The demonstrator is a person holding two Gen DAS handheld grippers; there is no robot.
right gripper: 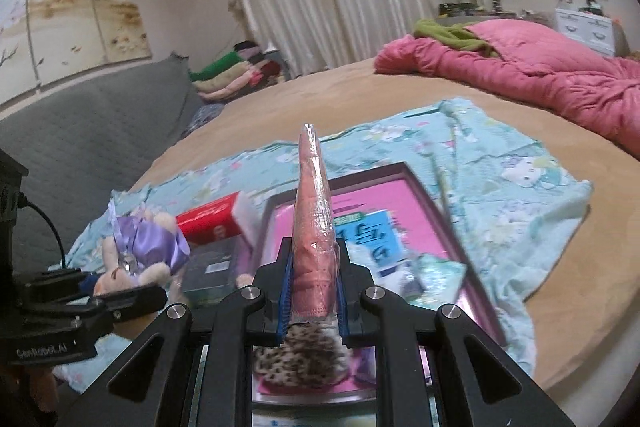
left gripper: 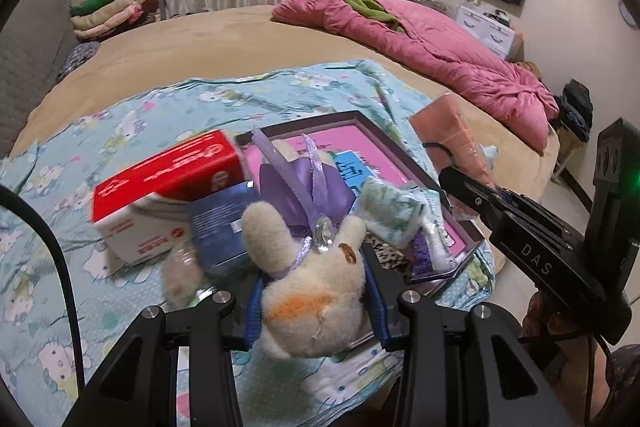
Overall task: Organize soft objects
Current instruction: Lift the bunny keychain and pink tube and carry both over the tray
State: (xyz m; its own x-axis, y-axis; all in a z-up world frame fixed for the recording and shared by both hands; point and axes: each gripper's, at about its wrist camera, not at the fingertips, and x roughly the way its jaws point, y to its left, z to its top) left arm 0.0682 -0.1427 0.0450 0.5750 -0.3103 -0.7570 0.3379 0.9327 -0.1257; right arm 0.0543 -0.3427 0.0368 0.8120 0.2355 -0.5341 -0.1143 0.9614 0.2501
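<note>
My left gripper (left gripper: 314,307) is shut on a cream plush rabbit (left gripper: 316,291) with a purple satin bow (left gripper: 308,183), held above the blue printed cloth (left gripper: 120,115). It also shows in the right wrist view (right gripper: 136,267). My right gripper (right gripper: 312,291) is shut on a salmon-pink cloth pack in clear plastic (right gripper: 312,211), held upright over the pink tray (right gripper: 400,195). That pack shows in the left wrist view (left gripper: 452,131). A leopard-print soft item (right gripper: 300,355) lies in the tray under my right gripper.
A red-and-white tissue box (left gripper: 168,195) and a dark blue box (left gripper: 218,223) lie left of the tray (left gripper: 360,119). Small packets (left gripper: 394,211) lie in it. A pink quilt (left gripper: 440,55) covers the far right of the bed; folded clothes (left gripper: 112,11) are stacked far left.
</note>
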